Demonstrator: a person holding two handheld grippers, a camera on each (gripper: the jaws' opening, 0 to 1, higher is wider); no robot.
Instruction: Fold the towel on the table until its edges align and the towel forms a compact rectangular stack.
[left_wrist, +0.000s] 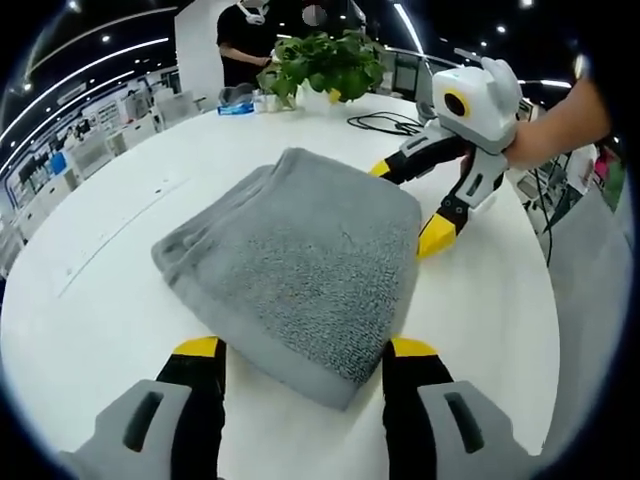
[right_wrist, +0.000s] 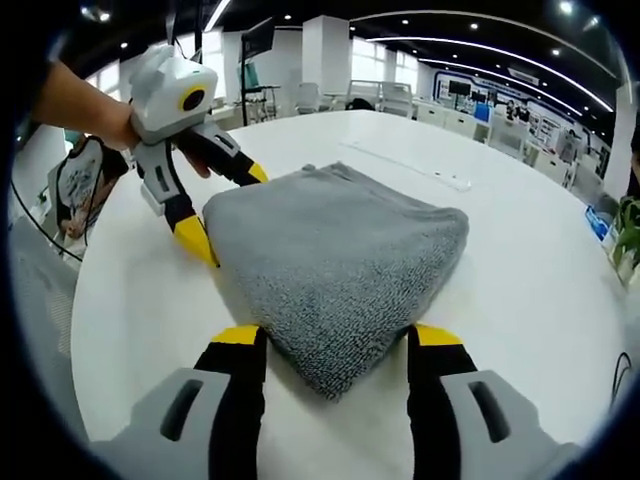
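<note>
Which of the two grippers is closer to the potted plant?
Right. The right gripper is beside the towel, on the side toward the plant; the left gripper is at the opposite corner, farther off.

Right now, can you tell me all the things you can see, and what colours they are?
towel: one, grey, folded, middle of the table
table: one, white, round
plant: one, green, far edge of the table
cable: one, black, beside the plant
person: one, dark top, standing behind the plant
left gripper: one, black with yellow tips, open around a towel corner
right gripper: one, black with yellow tips, open around the opposite corner
</note>
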